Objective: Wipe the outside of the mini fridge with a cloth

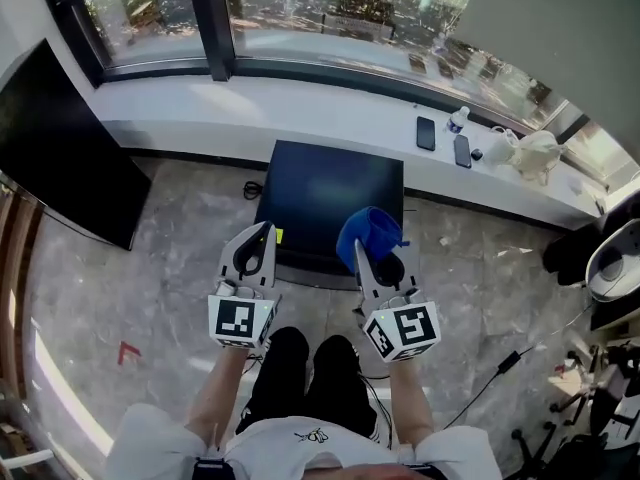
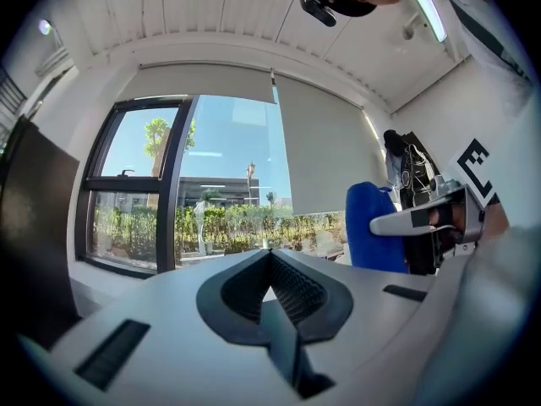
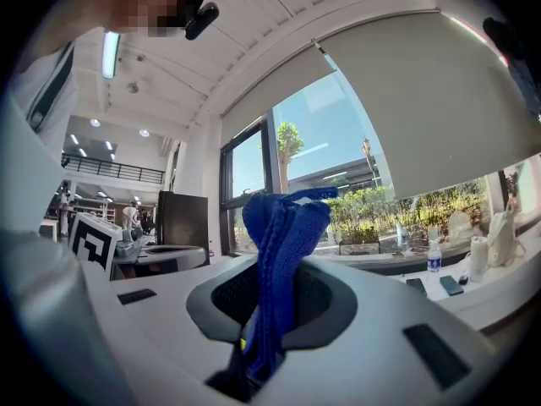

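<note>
Mini fridge (image 1: 320, 193) sits on the floor straight ahead of us and below both grippers, back toward the window ledge (image 1: 300, 108). We mostly see its dark top, which looks roughly square, so no clear long axis.

Right gripper (image 1: 375, 263) is clamped on the blue cloth (image 1: 368, 230). The cloth is bunched and sticks out past the jaw tips along the jaw line. From the head view it hangs over the near-right part of the fridge top. We can't tell contact, but we'd judge it's apart: the right gripper view shows the cloth (image 3: 283, 252) standing free against window and ceiling, no fridge in sight. So the jaws point up and forward, and we reckon the wrist has to tip down to lay cloth on the surface.

Left gripper (image 1: 258, 243) has its jaws pressed together with nothing between them, over the near-left edge. The right one is the working hand.

Around:
- Black panel (image 1: 60, 148) leans at the left, well apart.
- Cable (image 1: 250, 190) lies by the fridge's back-left corner, a possible snag when wiping that side.
- Two phones (image 1: 425, 133) and a bottle (image 1: 458, 118) are on the ledge behind, out of the way.
</note>
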`<state>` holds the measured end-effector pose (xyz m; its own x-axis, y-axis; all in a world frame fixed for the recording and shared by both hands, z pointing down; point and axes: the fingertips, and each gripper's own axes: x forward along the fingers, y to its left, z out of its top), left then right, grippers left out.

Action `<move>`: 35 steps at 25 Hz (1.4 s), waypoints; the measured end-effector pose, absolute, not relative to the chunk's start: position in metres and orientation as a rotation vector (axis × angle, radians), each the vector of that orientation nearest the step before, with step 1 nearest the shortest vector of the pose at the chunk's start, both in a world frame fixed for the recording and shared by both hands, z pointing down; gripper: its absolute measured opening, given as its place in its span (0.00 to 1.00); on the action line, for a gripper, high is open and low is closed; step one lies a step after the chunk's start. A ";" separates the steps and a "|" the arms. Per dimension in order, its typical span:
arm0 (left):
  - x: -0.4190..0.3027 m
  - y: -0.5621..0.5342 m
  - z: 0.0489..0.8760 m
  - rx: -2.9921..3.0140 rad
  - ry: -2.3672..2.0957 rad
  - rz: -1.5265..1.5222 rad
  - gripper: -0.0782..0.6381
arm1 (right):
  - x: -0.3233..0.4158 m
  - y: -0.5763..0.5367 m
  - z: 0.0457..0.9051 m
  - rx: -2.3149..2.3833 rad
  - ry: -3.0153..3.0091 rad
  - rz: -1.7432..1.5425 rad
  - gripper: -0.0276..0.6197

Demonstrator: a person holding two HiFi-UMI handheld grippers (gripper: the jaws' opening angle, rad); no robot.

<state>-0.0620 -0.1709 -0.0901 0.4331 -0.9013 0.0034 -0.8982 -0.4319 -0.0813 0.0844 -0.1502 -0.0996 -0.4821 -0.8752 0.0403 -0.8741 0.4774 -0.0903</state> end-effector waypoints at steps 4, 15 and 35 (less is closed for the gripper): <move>-0.070 -0.179 0.022 -2.625 1.616 0.030 0.12 | 0.084 -0.155 0.005 -1.506 2.651 -0.179 0.16; -0.066 -0.131 0.164 -2.649 1.494 0.076 0.12 | 0.076 -0.109 0.163 -1.451 2.601 -0.280 0.16; -0.111 -0.125 0.307 -2.611 1.653 0.146 0.12 | -0.067 -0.112 0.216 -1.082 2.840 0.048 0.16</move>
